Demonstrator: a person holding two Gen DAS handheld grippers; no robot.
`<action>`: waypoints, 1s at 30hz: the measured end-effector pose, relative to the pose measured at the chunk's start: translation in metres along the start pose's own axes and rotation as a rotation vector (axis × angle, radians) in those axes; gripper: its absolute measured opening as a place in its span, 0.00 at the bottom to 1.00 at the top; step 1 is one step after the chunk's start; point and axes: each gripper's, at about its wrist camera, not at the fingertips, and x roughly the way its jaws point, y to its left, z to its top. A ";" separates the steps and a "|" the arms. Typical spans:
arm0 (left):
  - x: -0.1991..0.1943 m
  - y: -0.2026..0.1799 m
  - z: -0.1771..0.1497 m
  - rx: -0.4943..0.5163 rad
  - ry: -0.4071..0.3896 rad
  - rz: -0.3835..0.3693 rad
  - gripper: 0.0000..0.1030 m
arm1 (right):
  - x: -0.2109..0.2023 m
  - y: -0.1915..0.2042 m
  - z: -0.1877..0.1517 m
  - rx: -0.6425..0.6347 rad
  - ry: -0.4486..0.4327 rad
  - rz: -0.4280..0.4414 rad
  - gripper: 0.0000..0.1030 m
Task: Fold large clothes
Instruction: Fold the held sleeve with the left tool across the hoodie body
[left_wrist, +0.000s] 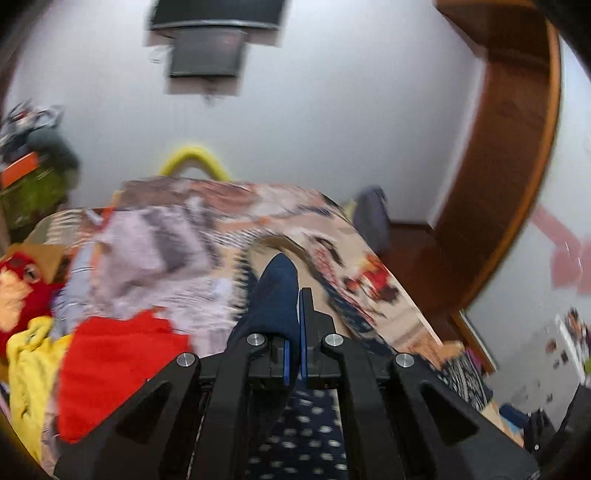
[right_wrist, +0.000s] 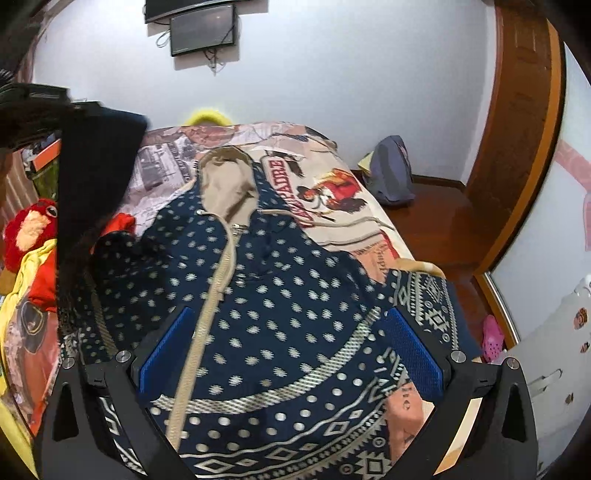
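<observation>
A navy hoodie (right_wrist: 266, 288) with white dots, a beige zipper and a beige-lined hood lies spread on the bed, front up. My left gripper (left_wrist: 295, 306) is shut on a navy fold of the hoodie's cloth (left_wrist: 275, 299) and holds it raised; the dotted fabric hangs below it. In the right wrist view that raised dark sleeve (right_wrist: 96, 177) and the left gripper above it show at the upper left. My right gripper (right_wrist: 288, 328) is open and empty, hovering just above the hoodie's lower body, its blue pads (right_wrist: 166, 347) either side of the zipper.
The bed has a printed cover (right_wrist: 332, 192). A red and yellow clothes pile (left_wrist: 110, 365) and a red plush toy (right_wrist: 29, 229) lie at the left. A grey backpack (right_wrist: 391, 177) sits on the wooden floor right of the bed. A wooden door frame (right_wrist: 517, 147) stands right.
</observation>
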 end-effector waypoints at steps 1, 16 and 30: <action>0.010 -0.013 -0.005 0.019 0.026 -0.015 0.02 | 0.001 -0.004 -0.001 0.005 0.004 -0.004 1.00; 0.099 -0.116 -0.136 0.290 0.541 -0.186 0.13 | -0.001 -0.063 -0.024 0.095 0.065 -0.083 1.00; -0.006 -0.034 -0.098 0.268 0.341 -0.137 0.67 | -0.008 -0.024 -0.002 -0.063 0.017 -0.086 1.00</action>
